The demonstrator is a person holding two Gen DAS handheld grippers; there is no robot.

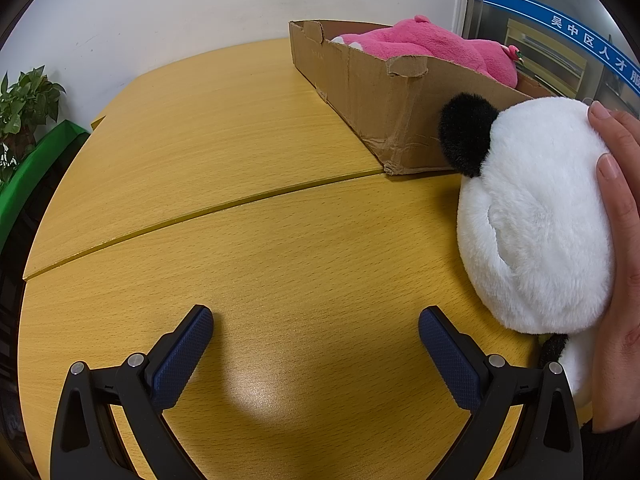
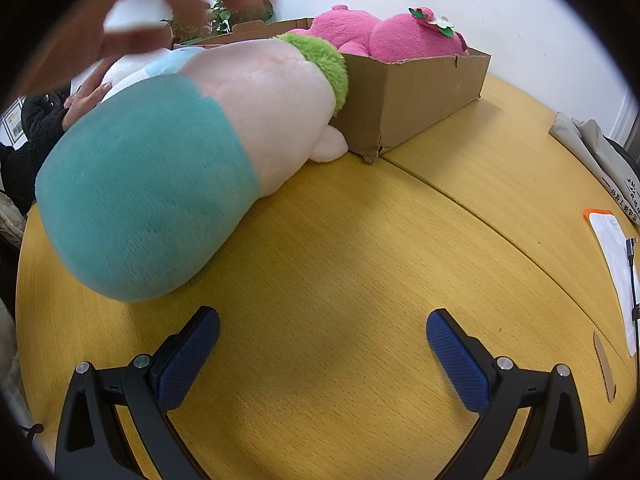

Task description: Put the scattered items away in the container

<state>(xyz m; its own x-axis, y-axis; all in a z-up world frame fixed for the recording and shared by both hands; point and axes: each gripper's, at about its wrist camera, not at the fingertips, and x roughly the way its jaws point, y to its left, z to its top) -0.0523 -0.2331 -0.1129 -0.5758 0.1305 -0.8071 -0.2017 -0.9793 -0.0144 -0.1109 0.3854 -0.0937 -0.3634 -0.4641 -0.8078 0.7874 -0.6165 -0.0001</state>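
A cardboard box point(image 1: 384, 92) stands on the yellow table and holds a pink plush point(image 1: 436, 46); both show in the right wrist view too, the box point(image 2: 420, 96) and the pink plush point(image 2: 384, 36). A white plush with a black ear point(image 1: 536, 216) rests at the right, with a bare hand point(image 1: 620, 216) on it. A teal, pale pink and green plush point(image 2: 188, 168) lies on the table, its green end against the box. My left gripper point(image 1: 316, 340) is open and empty over bare table. My right gripper point(image 2: 322, 340) is open and empty, just right of the teal plush.
A potted plant point(image 1: 24, 108) and a green object point(image 1: 36, 168) stand off the table's left edge. A blurred hand point(image 2: 168, 4) hovers at the top left. Papers point(image 2: 616, 264), a bag point(image 2: 600, 152) and a cardboard scrap point(image 2: 604, 368) lie at the right edge.
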